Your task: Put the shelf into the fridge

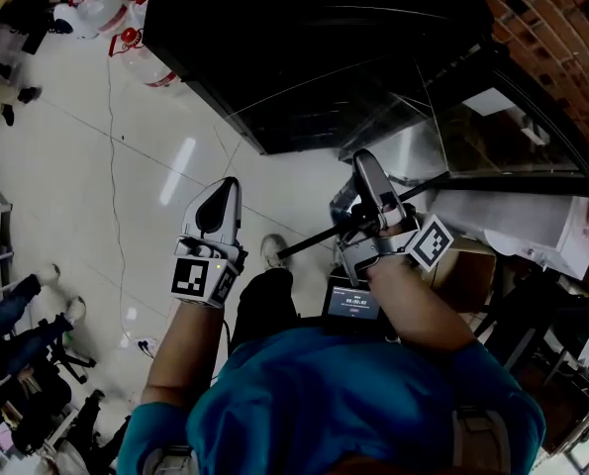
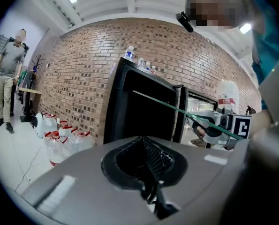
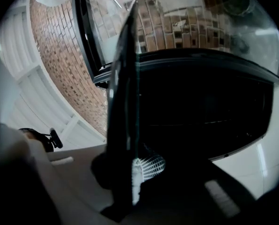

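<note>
A clear glass shelf (image 1: pixel 309 242) is held out in front of a black fridge (image 1: pixel 274 28), whose glass door (image 1: pixel 512 137) stands open to the right. My right gripper (image 1: pixel 366 161) is shut on the shelf's near edge. In the right gripper view the shelf (image 3: pixel 125 102) runs edge-on up from the jaws, across the dark fridge (image 3: pixel 200 111). My left gripper (image 1: pixel 229 188) hangs to the left of the shelf, apart from it, shut on nothing. The left gripper view shows the shelf (image 2: pixel 177 109) as a thin green line sloping down to my right gripper (image 2: pixel 219 125).
Large water bottles (image 1: pixel 126 38) stand on the floor left of the fridge, and a thin cable (image 1: pixel 111 166) crosses the tiles. Small bottles (image 2: pixel 139 60) sit on top of the fridge. A person (image 2: pixel 8 74) stands far left. A cardboard box (image 1: pixel 462 265) lies at my right.
</note>
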Demonstrator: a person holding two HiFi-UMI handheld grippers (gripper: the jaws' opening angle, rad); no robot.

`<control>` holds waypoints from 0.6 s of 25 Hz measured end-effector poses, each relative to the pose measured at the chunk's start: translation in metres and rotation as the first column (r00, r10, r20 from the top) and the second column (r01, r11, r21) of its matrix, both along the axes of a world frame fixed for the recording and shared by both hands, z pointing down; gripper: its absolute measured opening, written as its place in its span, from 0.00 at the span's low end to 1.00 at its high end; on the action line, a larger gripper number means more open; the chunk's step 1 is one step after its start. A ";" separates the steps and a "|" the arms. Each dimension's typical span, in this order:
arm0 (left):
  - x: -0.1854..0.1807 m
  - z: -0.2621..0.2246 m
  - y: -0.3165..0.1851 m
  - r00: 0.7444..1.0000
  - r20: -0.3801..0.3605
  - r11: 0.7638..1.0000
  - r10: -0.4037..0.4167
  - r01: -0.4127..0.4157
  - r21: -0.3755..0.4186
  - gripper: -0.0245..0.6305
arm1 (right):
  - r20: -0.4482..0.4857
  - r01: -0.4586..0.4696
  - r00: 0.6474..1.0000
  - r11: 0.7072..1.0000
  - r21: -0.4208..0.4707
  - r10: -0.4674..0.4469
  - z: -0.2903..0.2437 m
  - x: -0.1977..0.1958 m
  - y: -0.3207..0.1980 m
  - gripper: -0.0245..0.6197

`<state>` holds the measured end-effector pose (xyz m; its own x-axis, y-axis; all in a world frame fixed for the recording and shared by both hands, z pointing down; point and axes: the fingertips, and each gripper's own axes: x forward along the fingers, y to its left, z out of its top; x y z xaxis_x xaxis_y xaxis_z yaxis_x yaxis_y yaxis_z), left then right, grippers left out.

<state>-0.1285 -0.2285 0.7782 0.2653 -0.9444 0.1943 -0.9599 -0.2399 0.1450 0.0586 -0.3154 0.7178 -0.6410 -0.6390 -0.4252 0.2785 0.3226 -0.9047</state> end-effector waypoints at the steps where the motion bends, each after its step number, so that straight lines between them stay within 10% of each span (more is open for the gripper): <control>1: 0.000 0.003 0.001 1.000 0.004 1.000 0.001 -0.001 0.000 0.07 | -0.003 -0.007 1.000 1.000 -0.007 0.007 0.004 -0.003 -0.003 0.06; 15: -0.014 0.019 0.009 1.000 0.002 1.000 0.001 -0.001 0.010 0.07 | -0.007 -0.107 0.994 0.990 -0.095 0.107 0.026 -0.015 -0.029 0.06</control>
